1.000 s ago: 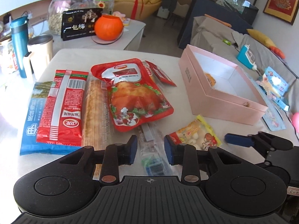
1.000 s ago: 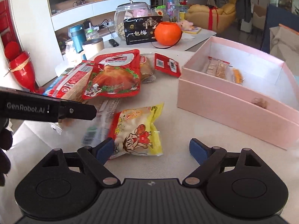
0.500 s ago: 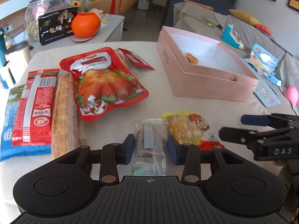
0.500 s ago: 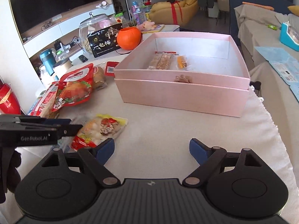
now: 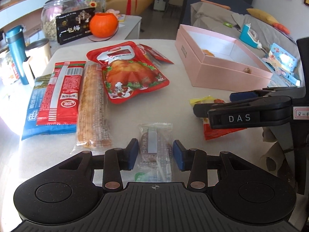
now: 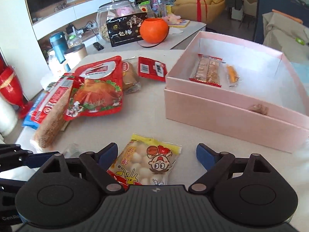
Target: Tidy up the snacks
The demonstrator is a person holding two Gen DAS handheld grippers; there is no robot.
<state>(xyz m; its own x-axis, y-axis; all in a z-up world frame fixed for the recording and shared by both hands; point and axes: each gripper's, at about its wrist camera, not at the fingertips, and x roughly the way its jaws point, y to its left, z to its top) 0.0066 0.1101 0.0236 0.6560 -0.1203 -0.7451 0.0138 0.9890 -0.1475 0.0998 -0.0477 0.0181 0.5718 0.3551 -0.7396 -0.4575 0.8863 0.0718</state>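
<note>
My left gripper (image 5: pixel 156 154) hangs low over the table with its jaws narrowly apart. A small clear wrapped snack (image 5: pixel 155 145) lies flat between the pads, which do not press on it. My right gripper (image 6: pixel 156 153) stands wide open around a yellow and red snack bag (image 6: pixel 146 162) lying on the table. In the left wrist view that gripper (image 5: pixel 241 104) covers most of the bag (image 5: pixel 200 101). The open pink box (image 6: pixel 222 112) stands to the right and holds a bar packet (image 6: pixel 209 69) and a small orange packet (image 6: pixel 231 73).
A red chicken pouch (image 5: pixel 131 75), a long cracker pack (image 5: pixel 92 106), a red pack (image 5: pixel 61 92) and a blue pack (image 5: pixel 32 114) lie at the left. A small red packet (image 6: pixel 152 68) and a bun (image 6: pixel 130 76) lie behind. A flask (image 5: pixel 16 52) stands at the far left.
The left jaws have widened around the clear snack. The right gripper swung towards the pink box, then came back with the yellow bag between its fingers.
</note>
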